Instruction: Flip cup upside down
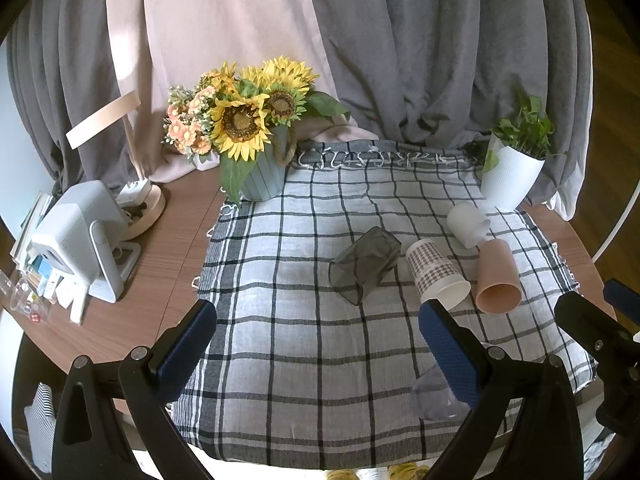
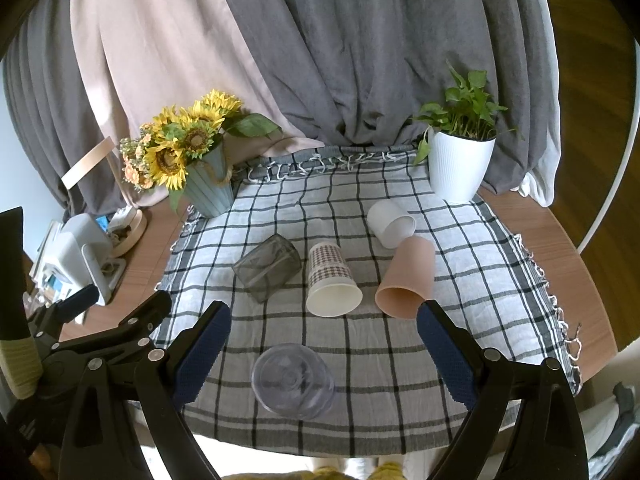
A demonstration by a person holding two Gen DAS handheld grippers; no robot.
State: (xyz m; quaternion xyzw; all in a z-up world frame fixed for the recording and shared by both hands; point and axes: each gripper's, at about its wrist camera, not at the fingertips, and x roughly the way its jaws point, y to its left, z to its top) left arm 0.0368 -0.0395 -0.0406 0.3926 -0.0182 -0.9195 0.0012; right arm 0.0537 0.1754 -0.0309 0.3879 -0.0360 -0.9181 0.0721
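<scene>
Several cups lie on their sides on a checked cloth (image 2: 360, 344): a smoky grey square cup (image 2: 267, 267), a plaid paper cup (image 2: 331, 280), a pink cup (image 2: 408, 278) and a white cup (image 2: 390, 222). A clear plastic cup (image 2: 293, 380) stands base up at the near edge, between my right gripper's fingers. My right gripper (image 2: 323, 322) is open and empty above it. My left gripper (image 1: 318, 318) is open and empty over the cloth's near left; the grey cup (image 1: 366, 266), plaid cup (image 1: 438, 274), pink cup (image 1: 498, 278) and clear cup (image 1: 434, 398) show there too.
A sunflower vase (image 2: 208, 188) stands at the cloth's far left corner and a white plant pot (image 2: 460, 166) at the far right. A white device (image 1: 80, 236) and small clutter sit on the wooden table (image 1: 168, 240) to the left. Curtains hang behind.
</scene>
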